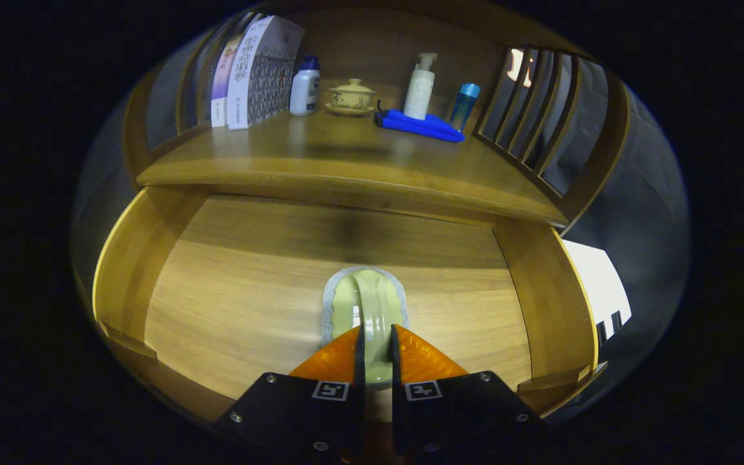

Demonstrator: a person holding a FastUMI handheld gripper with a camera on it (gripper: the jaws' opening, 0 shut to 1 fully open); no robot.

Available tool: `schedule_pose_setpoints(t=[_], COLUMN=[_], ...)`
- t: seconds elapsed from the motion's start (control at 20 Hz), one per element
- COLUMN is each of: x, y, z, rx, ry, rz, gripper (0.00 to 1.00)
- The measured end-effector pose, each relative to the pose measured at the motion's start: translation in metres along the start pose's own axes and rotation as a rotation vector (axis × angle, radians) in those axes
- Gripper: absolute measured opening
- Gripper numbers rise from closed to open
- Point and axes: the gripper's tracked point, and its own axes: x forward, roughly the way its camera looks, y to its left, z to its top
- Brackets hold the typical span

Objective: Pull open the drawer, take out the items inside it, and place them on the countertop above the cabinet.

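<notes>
The wooden drawer (126, 258) stands pulled open below the countertop (346, 168). On its floor lies a pale green brush-like item (367, 303) with a raised handle and a grey rim. My gripper (376, 336) is down inside the drawer with both fingers pressed against the sides of that handle, shut on it. The item's near end is hidden between the fingers.
On the countertop stand book boxes (256, 71), a white bottle with a blue cap (305, 87), a lidded ceramic cup (351, 97), a white pump bottle (420, 87), a blue folded cloth (418, 126) and a blue tumbler (464, 103). Slatted wooden sides (540, 116) flank the shelf.
</notes>
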Motion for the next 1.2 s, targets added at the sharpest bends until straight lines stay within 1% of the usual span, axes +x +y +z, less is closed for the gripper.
schedule_pose_setpoints(t=[0.1, 0.25, 0.35, 0.55, 0.65, 0.75, 0.9, 1.05, 1.2], x=[-0.016, -0.04, -0.053, -0.062, -0.058, -0.053, -0.035, -0.017, 0.001], y=[-0.003, -0.019, -0.025, -0.033, -0.039, -0.039, -0.042, -0.038, -0.04], z=[0.013, 0.035, 0.054, 0.101, 0.118, 0.139, 0.163, 0.178, 0.192], rx=[0.0, -0.015, -0.02, 0.01, 0.02, 0.032, 0.056, 0.064, 0.063], ry=[-0.051, -0.117, -0.168, -0.265, -0.287, -0.318, -0.343, -0.343, -0.347], rz=[-0.001, -0.041, -0.053, -0.053, -0.05, -0.03, -0.015, 0.025, 0.023], gripper=[0.17, 0.17, 0.17, 0.17, 0.17, 0.17, 0.17, 0.17, 0.17])
